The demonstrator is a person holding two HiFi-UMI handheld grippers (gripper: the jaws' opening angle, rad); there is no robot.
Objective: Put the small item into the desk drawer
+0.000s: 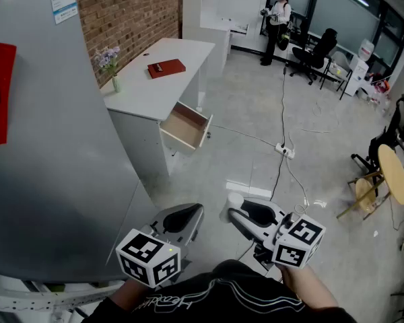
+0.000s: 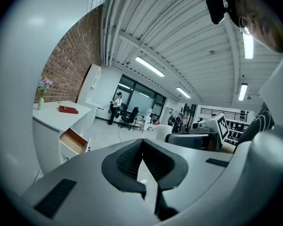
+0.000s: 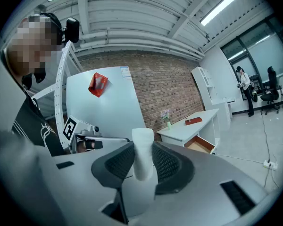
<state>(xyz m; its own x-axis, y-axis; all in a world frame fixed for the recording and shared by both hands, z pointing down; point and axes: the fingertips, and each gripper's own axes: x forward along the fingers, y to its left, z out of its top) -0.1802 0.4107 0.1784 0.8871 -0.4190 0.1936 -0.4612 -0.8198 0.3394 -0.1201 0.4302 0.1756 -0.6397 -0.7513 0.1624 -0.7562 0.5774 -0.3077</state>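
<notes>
Carrying the small white cylinder-shaped item (image 3: 142,157) over to the desk is the step we reckon we're on. It's pinched between the pads of the right hand-held gripper (image 3: 142,146), with its top poking out above them. The left hand-held gripper (image 2: 142,142) has its jaws closed together with nothing in them, and it hangs just beside the right one, low in the head view. The open drawer (image 1: 186,128), pale wood inside, juts out under the white tabletop (image 1: 148,89), well apart from us across the grey floor (image 1: 256,113). A flat red book (image 1: 166,68) lies up top. To do this bit well, we'd hold the squeeze steady, since a round thing could roll out of flat pads. We'd also come in over the drawer's open front, not its side, and get the item down inside the walls before letting go. In the right gripper view the item's long axis runs up and down, crosswise to the pinch. In the head view its free rounded end shows as a white stub at the gripper's front, pointing roughly toward the desk side of the room.
</notes>
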